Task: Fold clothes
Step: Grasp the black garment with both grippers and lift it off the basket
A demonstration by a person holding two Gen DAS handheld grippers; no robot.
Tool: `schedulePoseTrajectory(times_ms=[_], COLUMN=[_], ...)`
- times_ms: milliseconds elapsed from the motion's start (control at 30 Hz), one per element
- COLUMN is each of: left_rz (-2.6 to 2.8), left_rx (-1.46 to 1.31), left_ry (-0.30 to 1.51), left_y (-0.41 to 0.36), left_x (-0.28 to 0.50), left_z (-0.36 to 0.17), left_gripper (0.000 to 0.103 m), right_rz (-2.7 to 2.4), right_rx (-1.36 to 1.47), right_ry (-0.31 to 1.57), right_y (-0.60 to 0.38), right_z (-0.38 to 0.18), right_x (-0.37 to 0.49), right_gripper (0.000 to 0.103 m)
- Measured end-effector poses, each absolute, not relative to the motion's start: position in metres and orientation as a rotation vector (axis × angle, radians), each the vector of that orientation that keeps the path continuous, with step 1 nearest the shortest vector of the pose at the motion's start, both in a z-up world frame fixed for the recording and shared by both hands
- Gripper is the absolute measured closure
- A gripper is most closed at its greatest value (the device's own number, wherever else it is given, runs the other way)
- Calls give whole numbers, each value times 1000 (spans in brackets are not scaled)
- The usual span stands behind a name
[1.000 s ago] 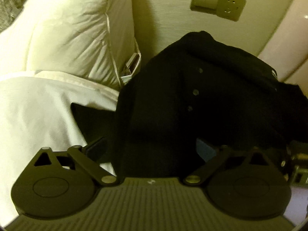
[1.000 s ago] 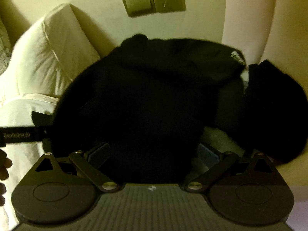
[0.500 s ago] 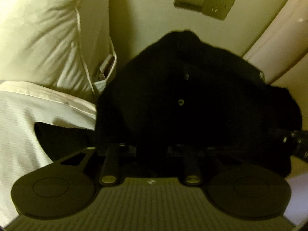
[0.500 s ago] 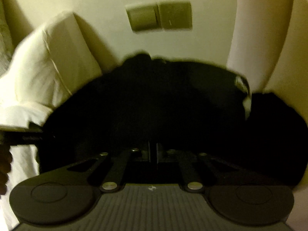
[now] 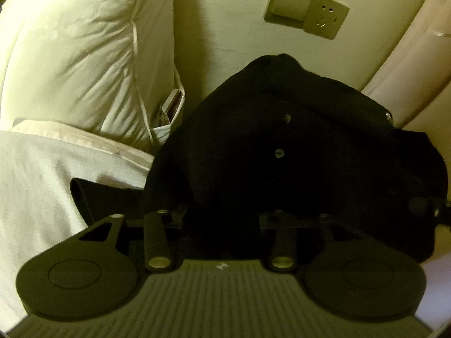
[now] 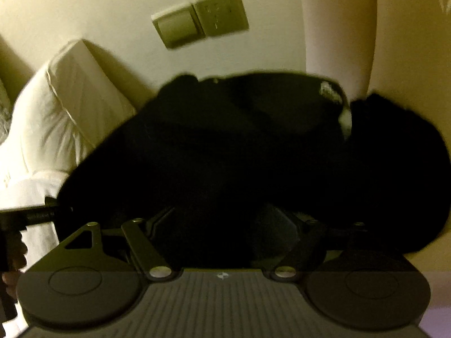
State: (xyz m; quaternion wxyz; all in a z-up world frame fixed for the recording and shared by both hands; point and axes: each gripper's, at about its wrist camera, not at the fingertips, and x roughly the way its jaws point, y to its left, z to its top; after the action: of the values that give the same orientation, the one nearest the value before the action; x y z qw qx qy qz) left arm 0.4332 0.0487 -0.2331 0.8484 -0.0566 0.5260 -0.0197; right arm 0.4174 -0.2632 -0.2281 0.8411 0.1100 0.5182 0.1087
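We note the black garment (image 5: 296,152) heaped on the white bed (image 5: 36,186) against the far wall, directly ahead of both grippers, its long axis running left-right. Left gripper (image 5: 222,219) and right gripper (image 6: 222,225): jaws opening, dark cloth between them; we cannot tell whether it is pinched. Only the left view shows 2 buttons (image 5: 287,117); only the right shows a white label (image 6: 329,91).

matt black cloth garment (image 5: 282,152), creased white cotton pillow (image 5: 79,56) at ten o'clock, smooth plastic wall switch (image 5: 305,9)
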Motion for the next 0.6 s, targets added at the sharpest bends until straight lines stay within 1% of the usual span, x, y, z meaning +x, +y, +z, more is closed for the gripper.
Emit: schedulePoseTrajectory(times_ms=[100,133,167,200,233,267,333,433,600], left_rz=[-34,-37,-48,-62,-71,-78,-85,-82,-60], left_rx=[-107,-104,-102,-102,-97,-90,-90,-135,-183], left_ry=[1116,1119,1121,1124,1123,1119,1103,1054,903], left_y=[46,45,44,42,40,38,37,43,55], left_x=[432,432,433,433,434,434,434,429,421], left_z=[-239,-242,-245,-247,-247,-245,-238,-216,-155], left_gripper=[48,48,51,66,79,84,87,88,88], right_rz=[260,275,291,306,322,324,347,415,513], right_rx=[272,277,283,288,293,260,217,251,359], right_ry=[1091,1091,1091,1091,1091,1098,1049,935,761], right_y=[-263,-259,-255,-251,-248,-240,-230,-224,-218], right_z=[-239,-243,-247,-251,-255,-256,-243,-204,-133], right_x=[416,418,421,424,427,434,435,440,455], right_gripper=[25,27,33,44,76,92,94,94,94])
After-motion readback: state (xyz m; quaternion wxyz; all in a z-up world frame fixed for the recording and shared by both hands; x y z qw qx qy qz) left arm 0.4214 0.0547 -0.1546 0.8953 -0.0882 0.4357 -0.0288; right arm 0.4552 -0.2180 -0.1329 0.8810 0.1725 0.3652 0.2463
